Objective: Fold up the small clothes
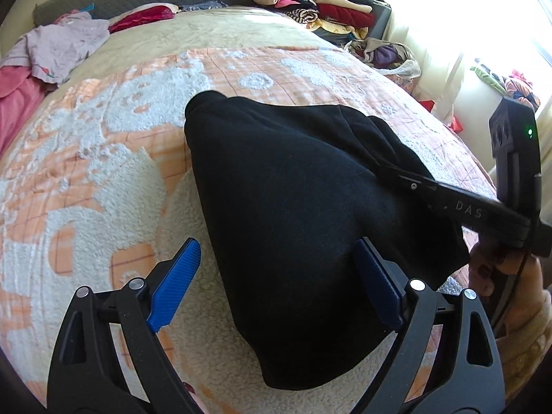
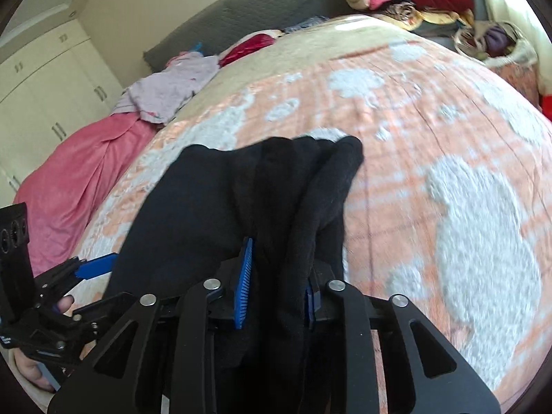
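A black garment (image 1: 293, 214) lies bunched on the orange and white blanket (image 1: 103, 158). My left gripper (image 1: 276, 286) is open, its blue pads (image 1: 174, 286) on either side of the garment's near part, holding nothing. My right gripper (image 2: 277, 286) is shut on a bunched fold of the black garment (image 2: 262, 186), which drapes over its jaws. The right gripper also shows in the left wrist view (image 1: 396, 172), reaching in from the right onto the garment's right edge. The left gripper shows at the lower left of the right wrist view (image 2: 98, 265).
A lilac garment (image 1: 58, 48) and a pink cloth (image 1: 13, 89) lie at the bed's far left. A stack of folded clothes (image 1: 317, 0) stands at the far end. A bag of clothes (image 1: 386, 55) sits at the right edge. White wardrobes (image 2: 45, 103) stand left.
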Demonstrator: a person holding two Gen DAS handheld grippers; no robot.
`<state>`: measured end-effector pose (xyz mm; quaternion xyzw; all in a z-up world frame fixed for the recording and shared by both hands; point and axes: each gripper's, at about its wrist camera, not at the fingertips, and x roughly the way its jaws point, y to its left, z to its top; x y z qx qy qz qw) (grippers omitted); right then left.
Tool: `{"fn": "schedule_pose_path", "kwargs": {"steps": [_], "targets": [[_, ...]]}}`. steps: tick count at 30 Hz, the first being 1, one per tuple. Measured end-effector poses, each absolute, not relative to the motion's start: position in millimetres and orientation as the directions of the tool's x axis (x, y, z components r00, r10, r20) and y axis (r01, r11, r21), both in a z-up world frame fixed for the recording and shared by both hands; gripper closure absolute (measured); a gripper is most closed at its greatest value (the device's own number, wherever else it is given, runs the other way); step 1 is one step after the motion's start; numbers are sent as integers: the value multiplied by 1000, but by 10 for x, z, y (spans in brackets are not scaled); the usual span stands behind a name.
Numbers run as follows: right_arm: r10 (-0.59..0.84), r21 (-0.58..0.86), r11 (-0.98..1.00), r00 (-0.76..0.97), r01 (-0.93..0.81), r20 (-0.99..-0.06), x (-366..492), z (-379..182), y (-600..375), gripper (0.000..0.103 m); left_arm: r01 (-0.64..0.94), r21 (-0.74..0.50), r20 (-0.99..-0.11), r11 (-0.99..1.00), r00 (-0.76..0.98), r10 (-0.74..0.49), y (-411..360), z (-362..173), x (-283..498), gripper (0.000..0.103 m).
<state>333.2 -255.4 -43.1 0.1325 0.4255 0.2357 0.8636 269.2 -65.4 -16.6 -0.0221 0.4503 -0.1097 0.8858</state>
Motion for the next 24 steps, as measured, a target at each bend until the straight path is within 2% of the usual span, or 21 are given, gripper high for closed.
{"fn": "schedule_pose_path", "kwargs": {"steps": [6, 10, 17, 18, 19, 21, 22, 24], "targets": [[409, 324, 912, 589, -250, -697, 3161, -329, -2514, 53, 172, -134, -790, 976, 576, -210, -655, -148, 2664, 20], [392, 333, 918, 613, -216, -686, 3024, -241, -2594, 40, 174, -140, -782, 975, 584, -217, -634, -120, 2631, 20], [369, 308, 926, 687, -216, -626, 2645, 75, -2715, 20, 173, -157, -750, 972, 620, -231, -582, 31, 2518, 18], [361, 305, 929, 699, -211, -617, 2578, 135, -2730, 13, 175, -159, -743, 972, 626, -235, -579, 63, 2497, 17], [357, 308, 929, 714, -205, -602, 2519, 192, -2748, 9, 176, -160, -737, 971, 633, -236, -573, 94, 2477, 17], [370, 327, 922, 733, -210, -571, 2392, 293, -2776, 8, 178, -161, -720, 971, 652, -239, -560, 178, 2409, 16], [370, 329, 921, 740, -211, -562, 2345, 332, -2779, 7, 179, -162, -715, 970, 657, -241, -554, 200, 2389, 11], [372, 326, 919, 759, -221, -535, 2213, 423, -2778, 6, 184, -161, -697, 970, 675, -244, -537, 277, 2316, 10]]}}
